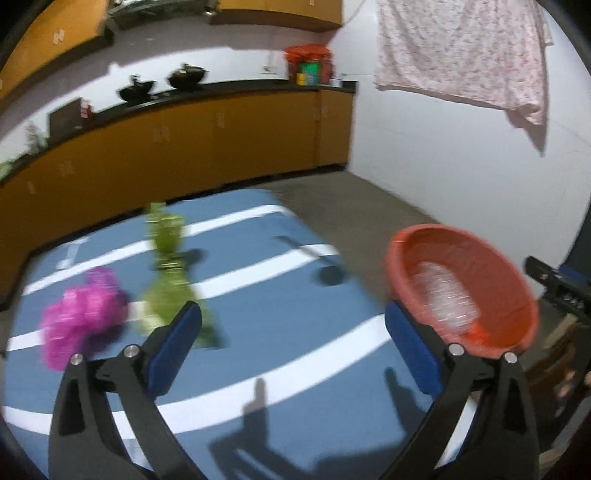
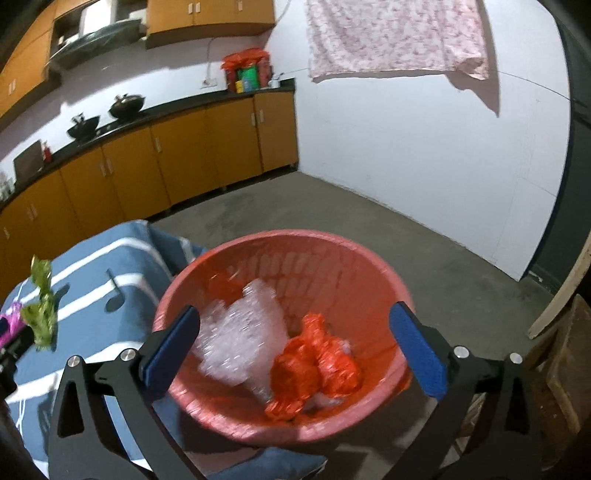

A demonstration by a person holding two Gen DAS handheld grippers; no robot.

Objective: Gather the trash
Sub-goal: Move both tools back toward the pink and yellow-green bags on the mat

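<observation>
A red plastic basket [image 2: 332, 254] sits at the right edge of a blue striped cloth surface [image 1: 280, 325]. It holds clear bubble wrap [image 2: 240, 332] and a crumpled orange bag [image 2: 314, 365]. My right gripper [image 2: 291, 332] is open and empty above the basket. In the left wrist view the basket [image 1: 491, 266] shows at right. A green wrapper [image 1: 166, 269] and a magenta wrapper [image 1: 81, 314] lie on the cloth. My left gripper [image 1: 291, 332] is open and empty above the cloth, just right of the green wrapper. Both wrappers also show far left in the right wrist view [image 2: 40, 306].
Orange kitchen cabinets [image 2: 184, 147] with a black counter and woks run along the back. A patterned cloth [image 2: 395, 33] hangs on the white wall. Grey concrete floor [image 2: 406, 240] lies beyond the basket. Cardboard [image 2: 565, 354] stands at right.
</observation>
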